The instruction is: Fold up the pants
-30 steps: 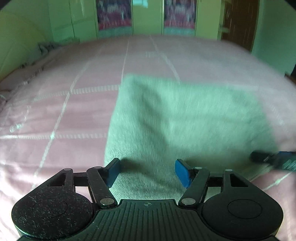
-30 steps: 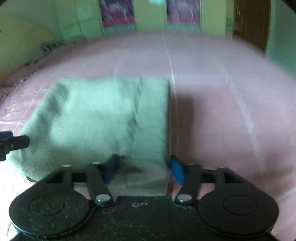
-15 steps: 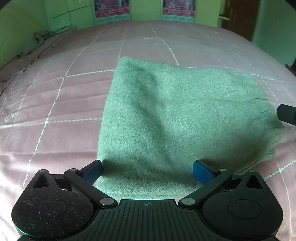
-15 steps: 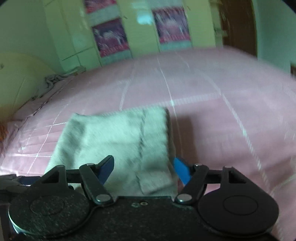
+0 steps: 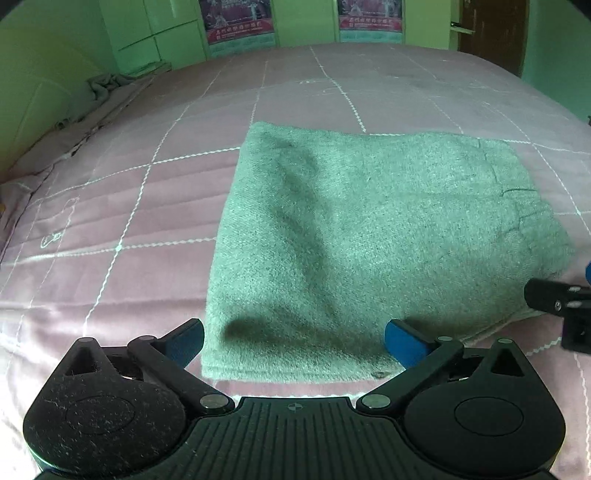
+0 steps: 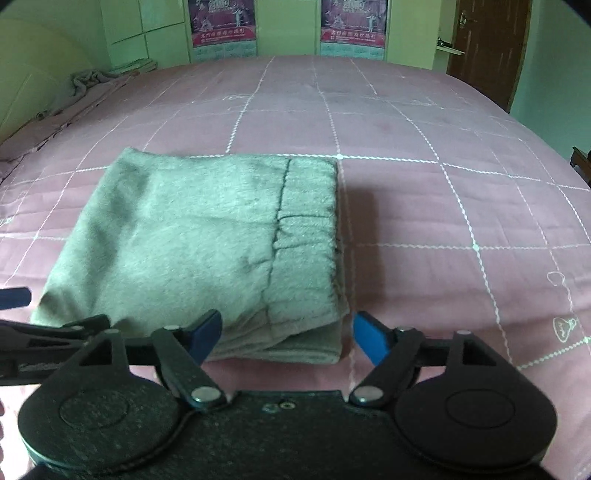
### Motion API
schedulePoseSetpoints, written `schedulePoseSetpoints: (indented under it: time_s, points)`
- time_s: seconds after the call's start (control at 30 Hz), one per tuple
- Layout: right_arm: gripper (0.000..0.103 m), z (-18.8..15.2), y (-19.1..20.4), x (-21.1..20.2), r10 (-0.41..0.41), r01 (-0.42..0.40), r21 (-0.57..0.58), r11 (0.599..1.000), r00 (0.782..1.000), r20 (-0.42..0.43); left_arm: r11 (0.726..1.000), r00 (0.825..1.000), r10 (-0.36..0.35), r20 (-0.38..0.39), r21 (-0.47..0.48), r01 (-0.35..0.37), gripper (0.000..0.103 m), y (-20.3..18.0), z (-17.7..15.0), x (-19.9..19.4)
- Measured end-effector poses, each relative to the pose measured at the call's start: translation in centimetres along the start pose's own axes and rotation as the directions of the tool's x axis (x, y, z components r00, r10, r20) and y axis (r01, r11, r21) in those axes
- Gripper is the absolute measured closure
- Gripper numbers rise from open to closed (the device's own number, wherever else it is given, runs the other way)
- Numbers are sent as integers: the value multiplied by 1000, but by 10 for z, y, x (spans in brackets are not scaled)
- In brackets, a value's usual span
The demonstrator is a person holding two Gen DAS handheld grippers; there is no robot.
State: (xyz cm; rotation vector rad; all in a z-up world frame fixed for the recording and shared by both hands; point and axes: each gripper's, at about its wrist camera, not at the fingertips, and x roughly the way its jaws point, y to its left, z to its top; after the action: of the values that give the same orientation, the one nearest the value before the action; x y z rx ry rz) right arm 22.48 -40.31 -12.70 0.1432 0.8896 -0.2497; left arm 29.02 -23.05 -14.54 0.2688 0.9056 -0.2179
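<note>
Pants (image 5: 369, 236) folded square on bedspread (image 5: 110, 206); both grippers' jaws released, just widened, straddling near edge.

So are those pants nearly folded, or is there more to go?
They look about done. The pants lie as a compact layered rectangle on the pink bedspread, waistband at the right edge. Nothing is in hand: the left gripper stands wide open, and the right gripper has just been opening, its jaws off the cloth. At most, some smoothing is left.

My right gripper (image 5: 565, 314) is cut off at the frame's edge; the posters' (image 6: 223, 26) lettering is too small to read.
</note>
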Motion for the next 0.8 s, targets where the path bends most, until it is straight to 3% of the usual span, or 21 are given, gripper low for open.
schedulePoseSetpoints:
  time_s: [0.1, 0.17, 0.23, 0.43, 0.57, 0.8]
  points:
    - [20, -3, 4, 1, -70, 70, -5, 998, 997, -31, 1000, 1000, 13, -16, -17, -13, 0, 0, 0, -3]
    - [20, -2, 8, 12, -112, 104, -71, 992, 986, -126, 1000, 999, 20, -32, -17, -21, 0, -1, 1, -5]
    - [20, -2, 11, 13, -144, 132, -95, 987, 980, -136, 999, 999, 26, -27, -21, -26, 0, 0, 2, -14]
    - [20, -4, 14, -38, -75, 73, -66, 995, 996, -40, 999, 999, 30, 41, -28, -29, 0, 6, -2, -66]
    - [20, -12, 12, -53, -55, 51, -48, 998, 995, -89, 999, 997, 29, 66, -45, -26, 0, 13, -13, -103]
    - [20, -37, 17, -134, 42, -43, -47, 998, 999, -21, 998, 993, 35, 114, -57, -29, 0, 23, -47, -180]
